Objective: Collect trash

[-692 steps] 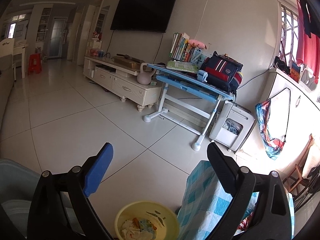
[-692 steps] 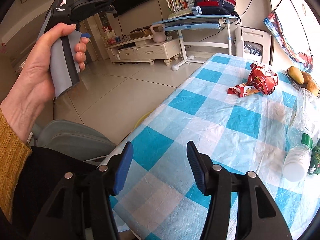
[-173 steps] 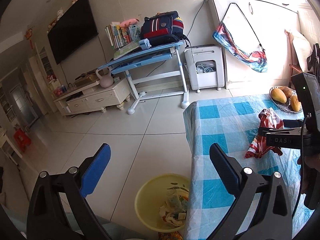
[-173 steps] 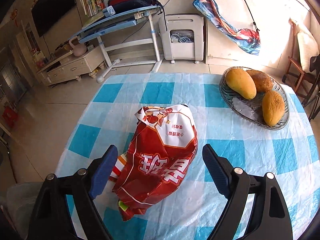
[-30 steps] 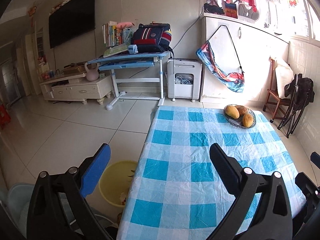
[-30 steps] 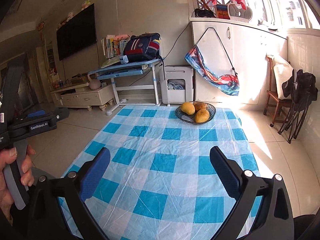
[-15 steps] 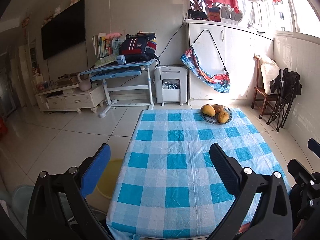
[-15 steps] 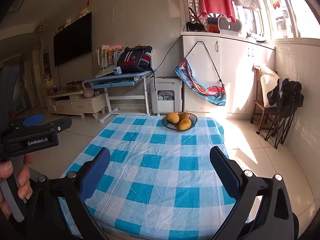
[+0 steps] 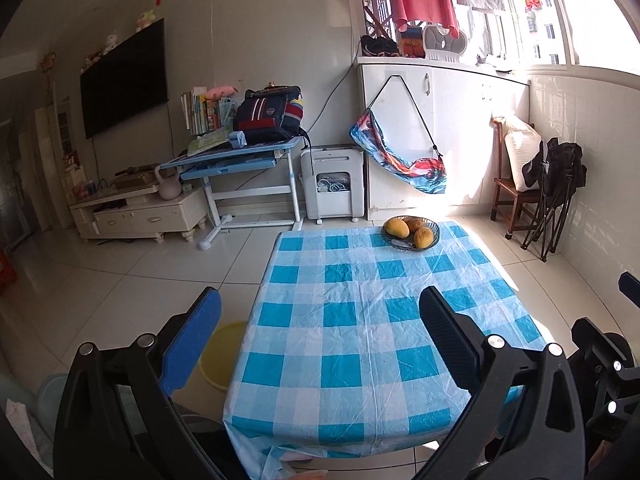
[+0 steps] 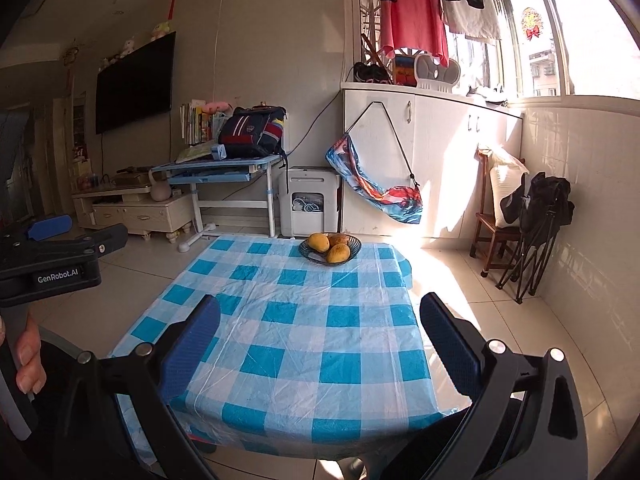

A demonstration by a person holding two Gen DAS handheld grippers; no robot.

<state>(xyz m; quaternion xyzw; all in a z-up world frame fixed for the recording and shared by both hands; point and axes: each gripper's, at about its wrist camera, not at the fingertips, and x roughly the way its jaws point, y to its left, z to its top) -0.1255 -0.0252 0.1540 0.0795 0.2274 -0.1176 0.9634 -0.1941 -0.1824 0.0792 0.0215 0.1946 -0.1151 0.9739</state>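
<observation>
A table with a blue-and-white checked cloth stands ahead of both grippers, with no wrappers or bottles on it. A yellow trash bin sits on the floor at the table's left side, partly hidden by the cloth. My left gripper is open and holds nothing, well back from the table's near edge. My right gripper is open and holds nothing too. In the right wrist view the left gripper's body shows at the left edge, held by a hand.
A glass bowl of mangoes sits at the table's far end. Beyond are a blue desk with a backpack, a white unit, a TV cabinet, and a wooden chair with a folded black chair at right.
Both grippers have drawn back and risen from the table, so the whole tabletop now shows. The bin shows less from behind the cloth. Both stay open.
</observation>
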